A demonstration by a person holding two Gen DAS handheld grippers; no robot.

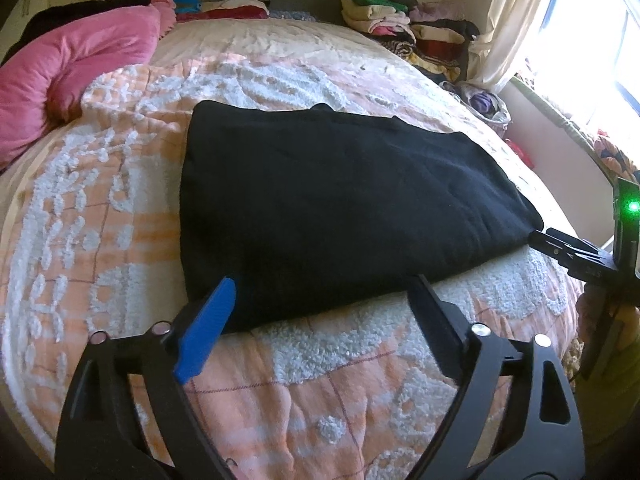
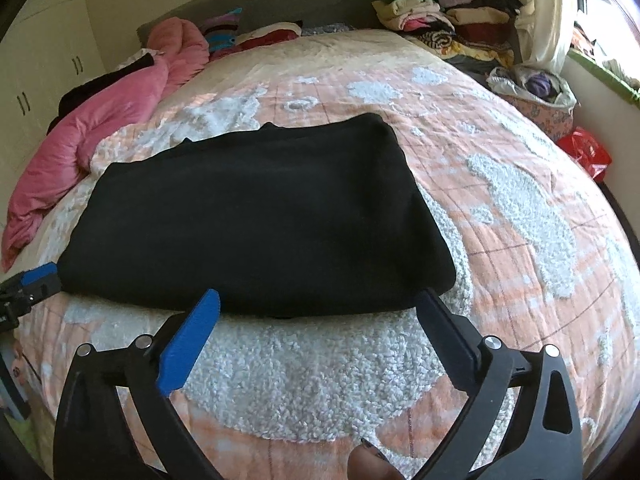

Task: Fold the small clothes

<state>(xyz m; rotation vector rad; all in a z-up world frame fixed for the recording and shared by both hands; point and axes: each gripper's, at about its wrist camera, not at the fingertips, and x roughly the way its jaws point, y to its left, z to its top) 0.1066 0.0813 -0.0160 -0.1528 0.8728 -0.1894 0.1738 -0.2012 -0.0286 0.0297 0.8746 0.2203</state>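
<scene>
Folded black knit garment (image 1: 340, 196) lies flat, centre of bed under peach-and-white tufted bedspread (image 1: 120, 184). Left gripper (image 1: 324, 292) fingers spread wide at garment's near edge, gripping nothing; blue finger (image 1: 206, 330) tip over near-left corner. Right gripper (image 2: 320, 300) likewise wide open, empty, at near-right edge. Pink quilted duvet (image 2: 112, 128) bunched along bed's left side. Stacked folded clothes (image 2: 440, 12) by headboard; cream curtain (image 1: 512, 20) at window.
</scene>
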